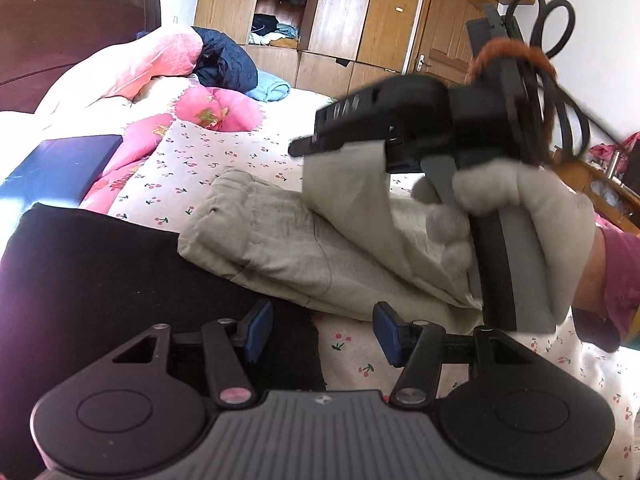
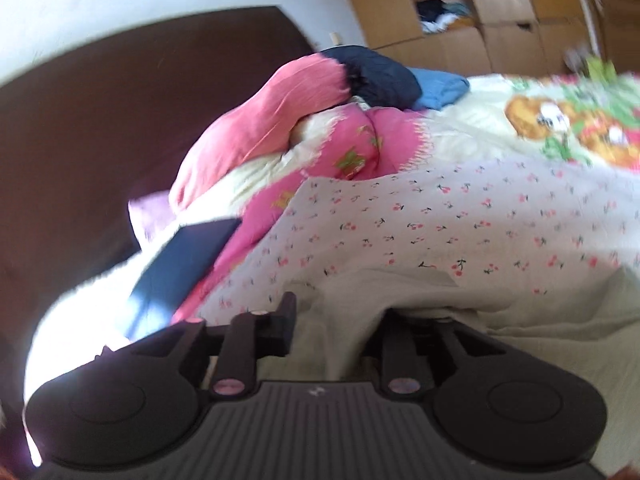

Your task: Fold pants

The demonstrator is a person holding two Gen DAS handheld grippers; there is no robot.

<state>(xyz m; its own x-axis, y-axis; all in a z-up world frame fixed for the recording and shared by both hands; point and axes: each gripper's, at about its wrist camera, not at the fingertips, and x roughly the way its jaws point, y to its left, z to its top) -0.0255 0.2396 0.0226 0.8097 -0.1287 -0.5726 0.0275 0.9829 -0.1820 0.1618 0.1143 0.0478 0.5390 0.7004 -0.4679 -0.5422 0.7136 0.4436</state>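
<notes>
Beige pants [image 1: 288, 248] lie bunched on the cherry-print sheet [image 1: 224, 152] of the bed. My left gripper [image 1: 320, 332] is open and empty, low over the near edge of the pants beside a black garment [image 1: 100, 280]. My right gripper [image 1: 316, 140] shows in the left wrist view above the pants, held by a gloved hand [image 1: 520, 208], with a flap of beige cloth hanging from it. In the right wrist view the jaws stand apart with pants cloth [image 2: 400, 300] draped over the right finger; the left finger [image 2: 286, 320] is bare. That view is blurred.
A pink quilt [image 1: 132, 76], a navy jacket [image 1: 224, 60] and a blue cloth [image 1: 272, 88] lie piled toward the dark headboard [image 1: 72, 12]. A dark flat box [image 1: 60, 168] sits at the left. Wooden wardrobes [image 1: 352, 8] stand behind the bed.
</notes>
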